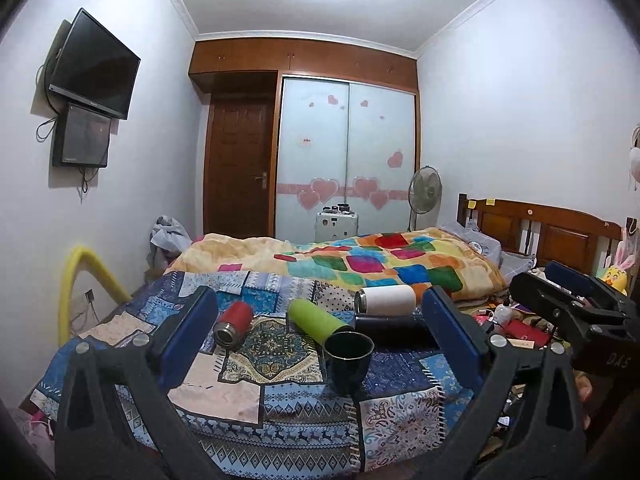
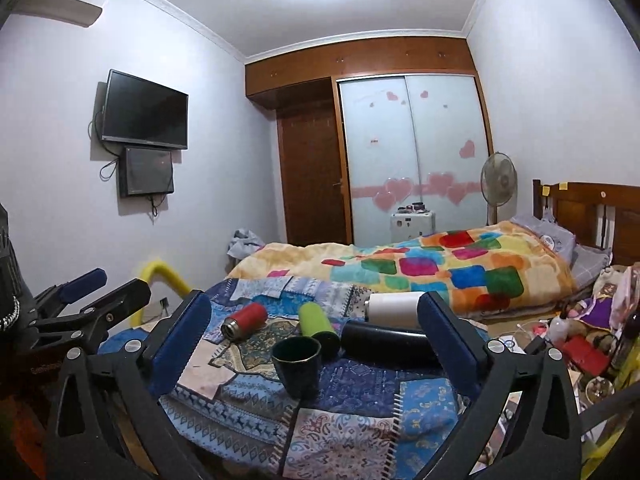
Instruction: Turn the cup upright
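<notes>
A: Cup [image 1: 347,364], dark, stood upright on the patchwork cloth [image 1: 400,412], mouth up, rim showing a thin pale line. It sat nearest the cameras, in front of the green bottle [image 1: 316,320] and the black bottle [image 1: 394,330], both lying on their sides.

B: Grippers?

A: Left gripper [image 1: 320,340] spread wide, nothing between its blue pads [image 1: 188,338]. Right gripper [image 2: 316,344] likewise wide and empty. Neither touched the cup; both hung back from it.

B: So which step?

A: Judged: the cup looked already righted, so the flip seemed done and the tools were clear of it. If more cups were meant, the red bottle [image 1: 234,322] and white bottle [image 1: 386,300] lay on their sides too; the next move would call for closing on one across its body and tipping it base-down onto soft cloth, where it may wobble.

B: Anything not resolved?

A: Cup's base partly lost against the dark blue patch. Black bottle's far end hidden behind a gripper finger in both views. Whether the bottles were capped: could not tell for the green and black ones.
</notes>
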### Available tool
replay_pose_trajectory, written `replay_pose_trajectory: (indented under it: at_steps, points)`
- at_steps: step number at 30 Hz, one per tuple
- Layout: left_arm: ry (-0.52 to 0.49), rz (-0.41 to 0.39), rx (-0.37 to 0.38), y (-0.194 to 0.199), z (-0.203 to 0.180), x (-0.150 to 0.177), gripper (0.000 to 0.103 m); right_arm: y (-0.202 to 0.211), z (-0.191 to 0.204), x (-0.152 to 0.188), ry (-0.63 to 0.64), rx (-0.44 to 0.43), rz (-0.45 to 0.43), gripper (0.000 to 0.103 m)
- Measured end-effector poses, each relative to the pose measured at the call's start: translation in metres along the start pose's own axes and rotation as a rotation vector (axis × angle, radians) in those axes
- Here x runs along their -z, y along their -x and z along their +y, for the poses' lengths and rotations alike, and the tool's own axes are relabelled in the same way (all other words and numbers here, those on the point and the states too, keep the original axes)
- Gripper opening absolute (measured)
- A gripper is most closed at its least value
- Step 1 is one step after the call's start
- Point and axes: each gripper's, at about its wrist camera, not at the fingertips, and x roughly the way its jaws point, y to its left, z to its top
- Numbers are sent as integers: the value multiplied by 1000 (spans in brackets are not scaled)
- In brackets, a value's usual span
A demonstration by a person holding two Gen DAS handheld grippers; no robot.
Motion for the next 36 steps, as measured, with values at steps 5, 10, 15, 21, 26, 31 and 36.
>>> replay_pose_trajectory:
  at_steps: [5, 10, 15, 21, 26, 31, 36]
  points:
    - [3, 5, 2, -2, 1, 1, 103, 0, 0, 0, -3, 0, 0, 103]
    - [4, 8, 3, -3, 2, 1, 103, 2, -1, 0, 1, 4, -2, 103]
    - [6, 15, 7, -6, 0, 2, 103, 3, -1, 1, 3, 10, -4, 103]
    - [4, 21, 10, -10, -1, 4, 103, 4, -5, 0, -4, 15, -3, 103]
    - [3, 25, 10, -11, -2, 5, 103, 3, -6, 0, -5, 18, 0, 103]
    - [3, 25, 11, -12, -2, 5, 103, 2, -7, -1, -9, 19, 1, 103]
    - [3, 26, 10, -12, -3, 5, 103, 2, -7, -1, -6, 22, 1, 103]
